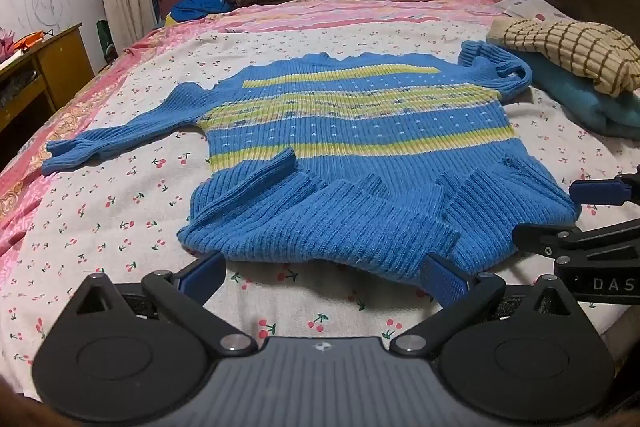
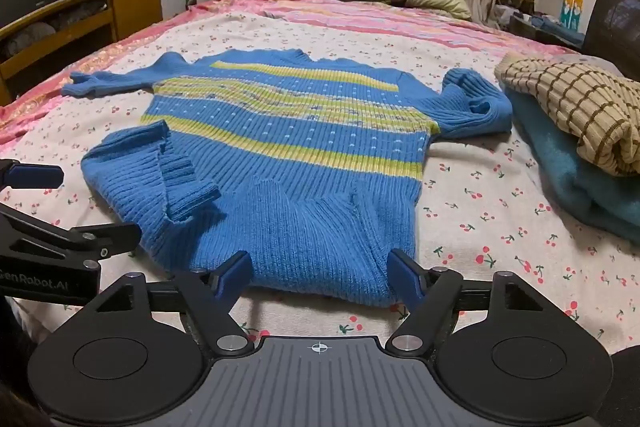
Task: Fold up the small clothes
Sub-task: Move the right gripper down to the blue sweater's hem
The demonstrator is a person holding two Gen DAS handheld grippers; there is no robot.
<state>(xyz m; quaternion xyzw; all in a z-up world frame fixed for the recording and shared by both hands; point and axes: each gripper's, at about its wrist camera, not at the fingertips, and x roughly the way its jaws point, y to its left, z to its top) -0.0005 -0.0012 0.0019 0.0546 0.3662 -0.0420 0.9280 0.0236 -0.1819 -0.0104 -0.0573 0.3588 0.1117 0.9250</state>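
In the left wrist view, the sweater (image 1: pixel 352 155) was seen spread flat on the bed (image 1: pixel 120 219), its near edge bunched and turned up towards the camera. One sleeve (image 1: pixel 120 135) was stretched out at ten o'clock and the other (image 1: pixel 500 71) was curled up at two o'clock. The left gripper (image 1: pixel 320 275) was held at the near edge with its fingers (image 1: pixel 204 273) wide apart and nothing between them. No real fold had been made, it was judged. A folded stack (image 1: pixel 576 79) was seen at two o'clock, suggesting other clothes had already been done.

In the right wrist view, the sweater (image 2: pixel 288 155) was again seen flat at twelve o'clock, with a flap (image 2: pixel 176 179) turned over at ten o'clock. The right gripper (image 2: pixel 320 275) was poised at the near edge, fingers (image 2: pixel 406 277) spread wide and empty, one either side of the knit. The left gripper (image 2: pixel 36 175) was seen at nine o'clock. The stack (image 2: pixel 576 115) lay at two o'clock. Sleeves and body were judged left to fold.
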